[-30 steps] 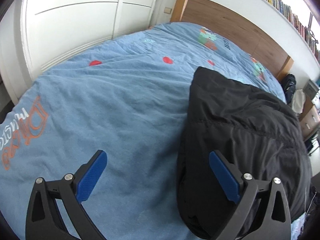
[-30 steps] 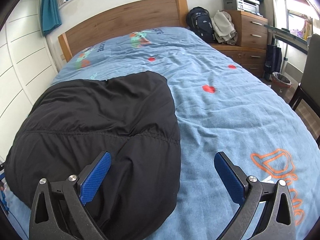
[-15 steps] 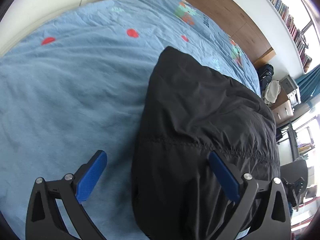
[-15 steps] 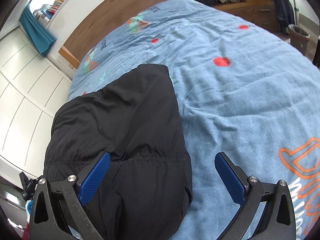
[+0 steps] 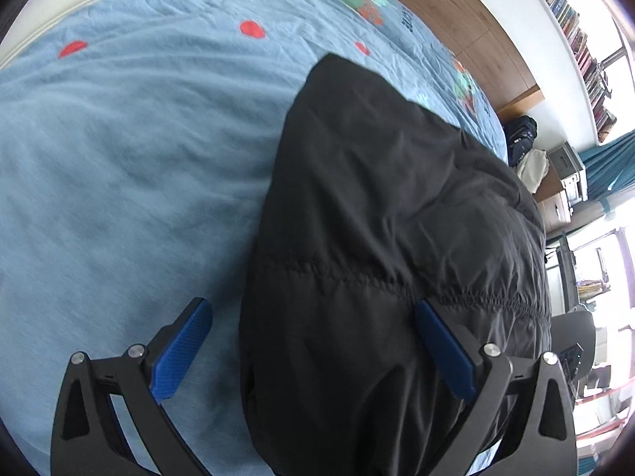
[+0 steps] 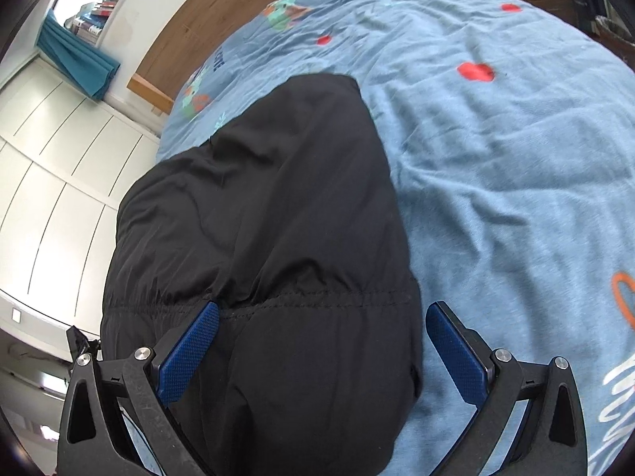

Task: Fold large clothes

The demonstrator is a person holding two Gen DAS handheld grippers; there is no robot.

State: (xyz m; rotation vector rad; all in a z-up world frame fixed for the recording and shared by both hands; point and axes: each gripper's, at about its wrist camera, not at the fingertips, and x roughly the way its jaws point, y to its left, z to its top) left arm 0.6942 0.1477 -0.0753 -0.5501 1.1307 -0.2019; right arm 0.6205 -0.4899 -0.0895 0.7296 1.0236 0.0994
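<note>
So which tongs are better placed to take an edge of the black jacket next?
Roughly equal, with a slight lean to the right. The open right tongs straddle the black jacket at its right edge. The left tongs, also open, straddle its left edge, with one blue pad over the blue bedspread.

A home bedroom — blue printed duvet (image 5: 119, 158) filling the frame, wooden headboard (image 5: 456, 12) top right, bookshelf (image 5: 571, 27) above it, white wardrobe doors (image 6: 51, 182) at left

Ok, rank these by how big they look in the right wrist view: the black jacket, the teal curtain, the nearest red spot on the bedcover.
1. black jacket, by far the largest, though it lies nearest the camera
2. teal curtain
3. red spot, the smallest
</note>
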